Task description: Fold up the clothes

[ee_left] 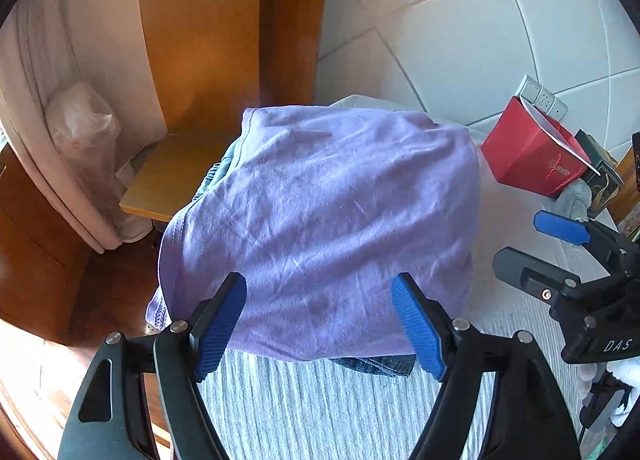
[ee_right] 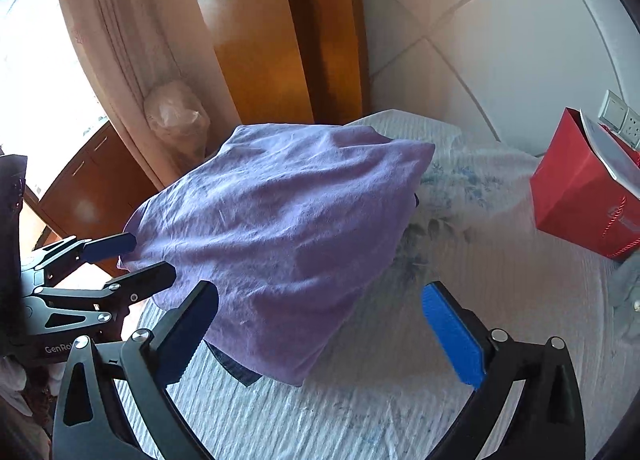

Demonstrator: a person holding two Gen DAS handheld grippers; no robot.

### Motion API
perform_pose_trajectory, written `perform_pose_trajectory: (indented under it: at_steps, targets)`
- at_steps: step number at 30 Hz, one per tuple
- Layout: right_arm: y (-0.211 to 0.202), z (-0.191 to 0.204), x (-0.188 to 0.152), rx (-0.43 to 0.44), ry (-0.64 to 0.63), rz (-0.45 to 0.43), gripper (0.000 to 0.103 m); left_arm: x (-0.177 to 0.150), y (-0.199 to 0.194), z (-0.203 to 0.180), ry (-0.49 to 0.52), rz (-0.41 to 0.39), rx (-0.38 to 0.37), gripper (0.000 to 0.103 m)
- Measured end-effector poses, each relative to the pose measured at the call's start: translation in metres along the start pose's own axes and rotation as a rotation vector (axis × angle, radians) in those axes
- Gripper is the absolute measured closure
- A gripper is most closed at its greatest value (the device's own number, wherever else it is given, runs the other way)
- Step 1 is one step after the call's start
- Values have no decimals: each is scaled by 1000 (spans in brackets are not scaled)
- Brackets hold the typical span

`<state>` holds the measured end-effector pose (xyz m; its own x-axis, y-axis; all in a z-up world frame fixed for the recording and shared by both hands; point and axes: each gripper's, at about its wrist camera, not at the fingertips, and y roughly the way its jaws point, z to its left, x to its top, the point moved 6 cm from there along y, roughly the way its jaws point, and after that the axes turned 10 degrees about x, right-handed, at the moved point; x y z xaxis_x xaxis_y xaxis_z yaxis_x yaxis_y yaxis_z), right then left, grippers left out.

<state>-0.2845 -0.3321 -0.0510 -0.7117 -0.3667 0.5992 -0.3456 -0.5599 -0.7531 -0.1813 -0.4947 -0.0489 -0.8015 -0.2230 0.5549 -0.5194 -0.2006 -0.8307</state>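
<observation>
Left wrist view: purple garment fills mid-frame, folded and lying on a darker denim piece peeking out at lower centre, all on the striped bedspread. Left gripper spread wide, nothing held, hovering over the near hem. Right gripper also agape at right edge. Red bag upper right, best avoided.

Right wrist view: same garment centre-left, right gripper wide and empty at bottom, left gripper at left, flanking the corner. Probably smartest to pinch only the purple layer, both corners level, then fold slowly.
</observation>
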Motion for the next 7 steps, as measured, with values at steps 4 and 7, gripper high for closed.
perform_pose_trajectory:
  at_steps: [4,7]
  targets:
    - [0,-1,-3,-11,9,4,1,-1,-4,-4,22,-30,23,27]
    - [-1,-2,-4,-18,14,5,1,-2,-4,-5,31,-32,23,27]
